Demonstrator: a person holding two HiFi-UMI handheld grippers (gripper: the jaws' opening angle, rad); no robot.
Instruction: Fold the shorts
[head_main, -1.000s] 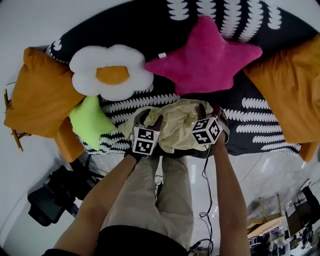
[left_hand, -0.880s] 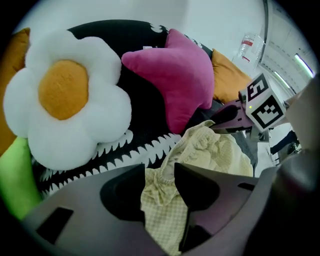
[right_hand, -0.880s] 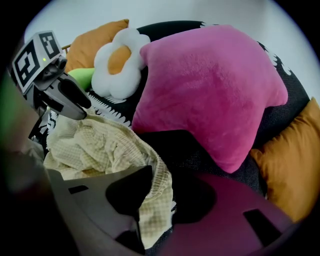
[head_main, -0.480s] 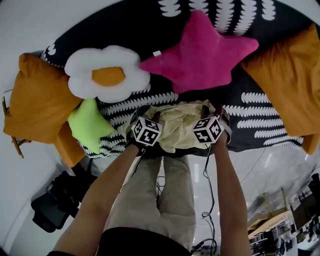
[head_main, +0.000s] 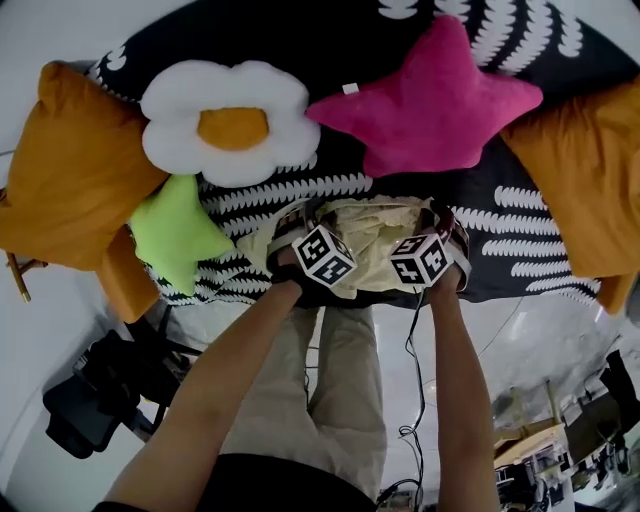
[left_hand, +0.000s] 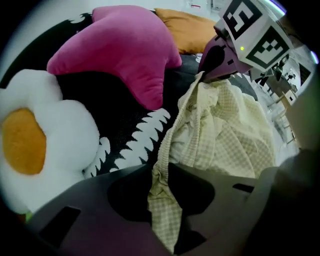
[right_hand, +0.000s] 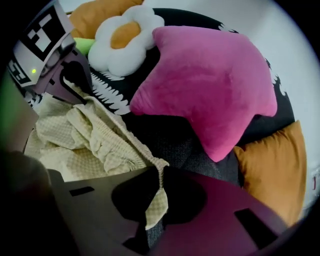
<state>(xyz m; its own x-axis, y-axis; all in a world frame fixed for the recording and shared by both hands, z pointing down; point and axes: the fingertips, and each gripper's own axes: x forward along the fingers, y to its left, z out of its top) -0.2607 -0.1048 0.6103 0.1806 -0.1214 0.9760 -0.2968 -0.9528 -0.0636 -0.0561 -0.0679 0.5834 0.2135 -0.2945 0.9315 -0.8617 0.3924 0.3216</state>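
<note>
The pale yellow checked shorts (head_main: 368, 240) lie crumpled on the black-and-white patterned cover (head_main: 500, 215), near its front edge. My left gripper (head_main: 298, 226) points down at their left end. In the left gripper view its jaws (left_hand: 161, 167) are closing, and they pinch the gathered waistband of the shorts (left_hand: 225, 135). My right gripper (head_main: 446, 226) holds the right end. In the right gripper view it (right_hand: 160, 172) is shut on a corner of the waistband of the shorts (right_hand: 75, 135). The cloth between the two grippers is bunched and slack.
A pink star pillow (head_main: 430, 95) and a white flower pillow (head_main: 225, 125) lie just behind the shorts. A green star pillow (head_main: 175, 230) sits at the left. Orange pillows (head_main: 70, 175) (head_main: 590, 170) flank both sides. The person's legs (head_main: 340, 380) and a cable (head_main: 412, 400) are below the edge.
The left gripper has rolled, so its marker cube faces differently, and it sank a little onto the shorts. Both grippers' jaws have closed onto the waistband.
</note>
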